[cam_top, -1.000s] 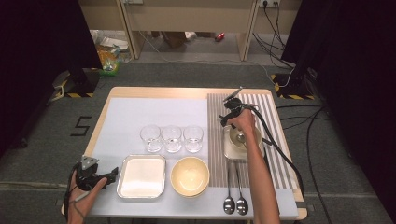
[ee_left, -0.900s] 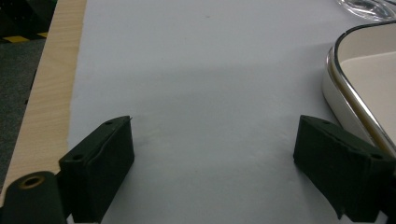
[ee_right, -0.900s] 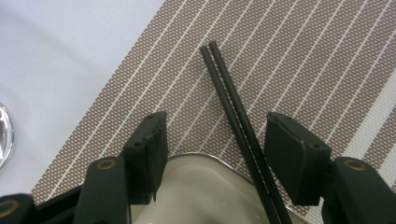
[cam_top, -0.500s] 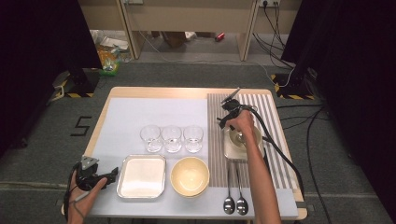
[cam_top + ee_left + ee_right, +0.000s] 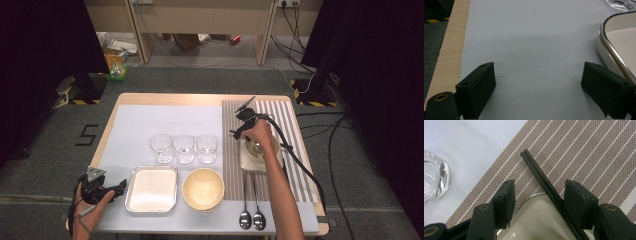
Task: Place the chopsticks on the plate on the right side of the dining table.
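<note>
- The chopsticks (image 5: 541, 176), a black pair lying side by side, run from the centre of the right gripper view down to its lower right; their lower part rests on the rim of the small square dish (image 5: 536, 220), and their tips lie on the striped placemat (image 5: 594, 152).
- The right tool (image 5: 537, 195) hovers over the dish with its jaws apart; the chopsticks pass between the jaws, nearer the right-hand one. Contact with either jaw cannot be told.
- In the high view the right tool (image 5: 246, 126) stands right of centre, over the dish (image 5: 248, 161) on the placemat (image 5: 290, 120).
- A glass (image 5: 434, 178) sits at the left edge of the right gripper view, on the pale mat.
- Two spoons (image 5: 251, 218) lie below the dish, at the lower centre-right of the high view.
- Three glasses (image 5: 184, 148) stand in a row at centre; below them lie a yellow bowl (image 5: 203, 188) and a rectangular tray (image 5: 151, 189).
- The left tool (image 5: 537, 82) rests low at the lower left of the tabletop (image 5: 165, 97), jaws wide apart with nothing between them, just beside the tray (image 5: 616, 47).
</note>
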A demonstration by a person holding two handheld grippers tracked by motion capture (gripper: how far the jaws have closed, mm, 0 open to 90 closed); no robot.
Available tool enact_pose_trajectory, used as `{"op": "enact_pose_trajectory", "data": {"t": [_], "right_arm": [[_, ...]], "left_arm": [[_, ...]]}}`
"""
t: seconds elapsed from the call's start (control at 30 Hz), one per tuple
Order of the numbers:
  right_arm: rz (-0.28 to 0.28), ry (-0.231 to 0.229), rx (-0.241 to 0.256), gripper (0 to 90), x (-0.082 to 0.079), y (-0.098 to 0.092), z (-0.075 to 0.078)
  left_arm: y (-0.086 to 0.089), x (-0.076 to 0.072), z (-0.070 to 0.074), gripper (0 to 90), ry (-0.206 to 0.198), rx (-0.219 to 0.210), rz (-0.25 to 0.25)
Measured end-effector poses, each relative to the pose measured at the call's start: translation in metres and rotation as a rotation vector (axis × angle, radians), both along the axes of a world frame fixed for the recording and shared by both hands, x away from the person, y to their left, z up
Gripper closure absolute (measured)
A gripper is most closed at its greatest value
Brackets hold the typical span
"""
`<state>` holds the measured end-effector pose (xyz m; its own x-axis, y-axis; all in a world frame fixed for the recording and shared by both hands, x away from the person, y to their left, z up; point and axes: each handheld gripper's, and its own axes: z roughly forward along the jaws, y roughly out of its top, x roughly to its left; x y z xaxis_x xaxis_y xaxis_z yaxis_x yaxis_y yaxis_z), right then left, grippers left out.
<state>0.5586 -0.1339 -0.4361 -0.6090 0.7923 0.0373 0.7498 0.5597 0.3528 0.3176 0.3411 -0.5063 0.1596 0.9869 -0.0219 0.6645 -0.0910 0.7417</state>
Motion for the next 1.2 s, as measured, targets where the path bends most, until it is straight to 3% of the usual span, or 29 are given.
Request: {"op": "enact_pose_trajectory", "data": {"t": [0.67, 1.2], "right_arm": [[0.062, -0.002, -0.015, 43.3, -0.007, 0.005, 0.000], [0.070, -0.005, -0.010, 41.2, -0.009, 0.012, 0.001]], "left_arm": [[0.000, 0.000, 0.000, 11.1, 0.000, 0.000, 0.000], [0.000, 0.000, 0.000, 11.1, 0.001, 0.000, 0.000]]}}
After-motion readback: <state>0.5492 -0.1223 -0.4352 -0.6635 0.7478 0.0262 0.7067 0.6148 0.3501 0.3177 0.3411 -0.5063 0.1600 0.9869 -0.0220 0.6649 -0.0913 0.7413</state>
